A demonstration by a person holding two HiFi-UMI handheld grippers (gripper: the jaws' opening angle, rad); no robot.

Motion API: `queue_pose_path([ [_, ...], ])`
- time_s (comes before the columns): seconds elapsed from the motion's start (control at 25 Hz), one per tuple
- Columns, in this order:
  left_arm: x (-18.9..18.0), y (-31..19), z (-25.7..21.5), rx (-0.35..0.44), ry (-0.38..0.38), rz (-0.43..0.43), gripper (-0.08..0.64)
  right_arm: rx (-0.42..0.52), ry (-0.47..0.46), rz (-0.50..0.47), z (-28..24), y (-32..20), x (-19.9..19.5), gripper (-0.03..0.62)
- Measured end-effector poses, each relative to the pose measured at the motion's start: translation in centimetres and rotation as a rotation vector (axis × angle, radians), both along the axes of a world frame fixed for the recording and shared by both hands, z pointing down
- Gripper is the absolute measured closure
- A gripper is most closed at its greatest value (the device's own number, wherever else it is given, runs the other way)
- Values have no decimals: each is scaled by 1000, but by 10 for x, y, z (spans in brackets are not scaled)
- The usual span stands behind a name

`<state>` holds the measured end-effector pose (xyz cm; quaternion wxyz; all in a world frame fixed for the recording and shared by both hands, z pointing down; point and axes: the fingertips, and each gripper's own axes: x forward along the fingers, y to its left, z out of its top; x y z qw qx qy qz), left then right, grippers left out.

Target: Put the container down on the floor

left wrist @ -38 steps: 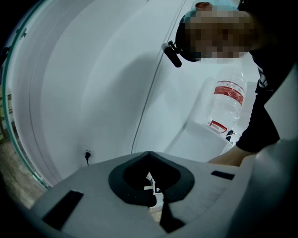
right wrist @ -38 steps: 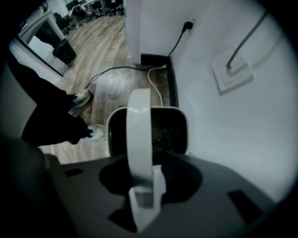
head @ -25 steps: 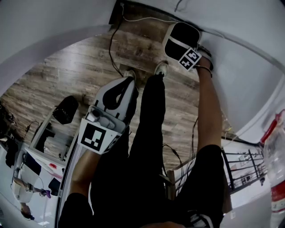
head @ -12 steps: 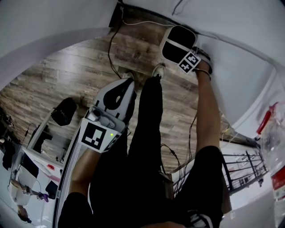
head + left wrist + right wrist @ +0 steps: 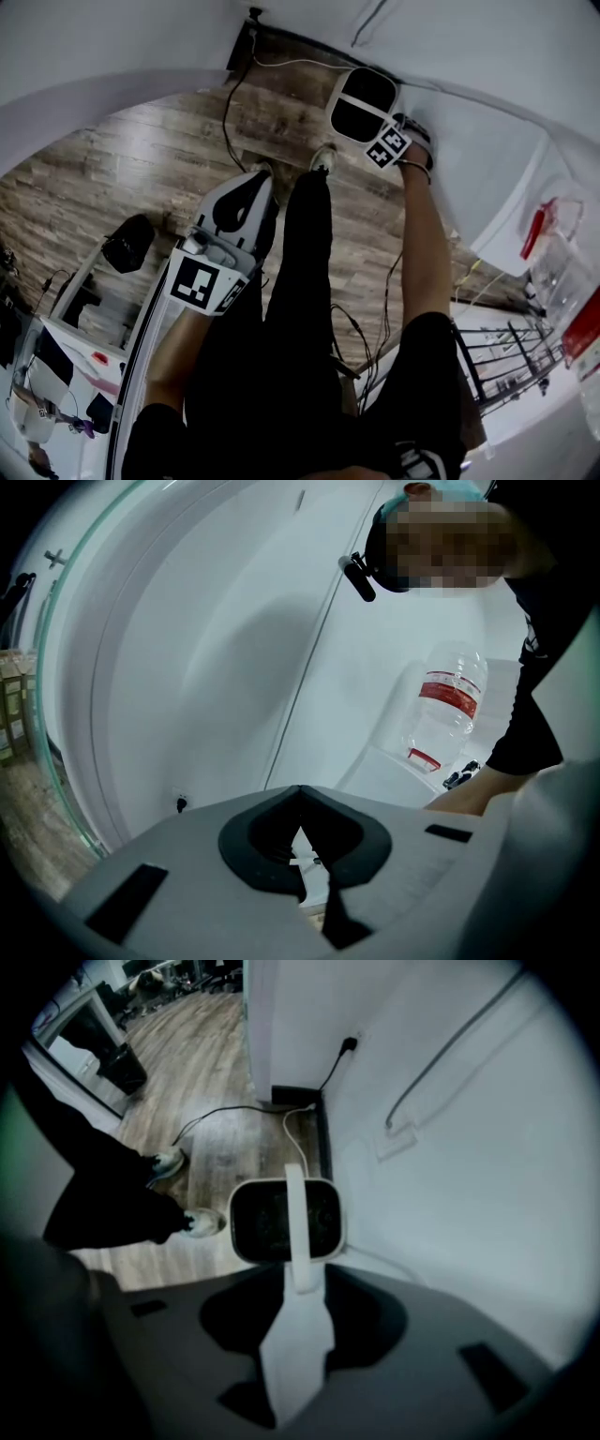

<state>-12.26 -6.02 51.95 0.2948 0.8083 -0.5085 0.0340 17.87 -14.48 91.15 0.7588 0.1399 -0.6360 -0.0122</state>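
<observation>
The container (image 5: 361,98) is a white, rounded-square tub with a dark inside and a thin white handle. In the head view it hangs low at the end of the outstretched right arm, close to the white wall. My right gripper (image 5: 375,129) is shut on the handle. In the right gripper view the handle (image 5: 296,1232) runs up from the container (image 5: 286,1221) into my right gripper (image 5: 298,1283). I cannot tell whether the tub touches the wood floor (image 5: 202,1082). My left gripper (image 5: 255,180) sits by the left thigh, shut and holding nothing; in its own view my left gripper (image 5: 300,797) points at a white wall.
A black cable (image 5: 228,108) trails over the floor to a wall socket (image 5: 349,1044). The person's shoes (image 5: 322,157) stand just short of the container. A black bin (image 5: 128,242) is at the left; water bottles (image 5: 561,272) and a wire rack (image 5: 511,361) are at the right.
The right gripper has carried the container further out and slightly left, towards the wall. The left gripper has barely moved. More of the bottles at the right has come into view.
</observation>
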Motion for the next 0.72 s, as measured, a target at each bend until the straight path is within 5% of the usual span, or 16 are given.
queue_pose_path([
  [0.36,-4,11,-60,61,15,0,529,119,-137,153,-107,0,-26,476],
  [0.72,1,13,-125,115,12,35,529,286,-513,649,-246,8,-61,543],
])
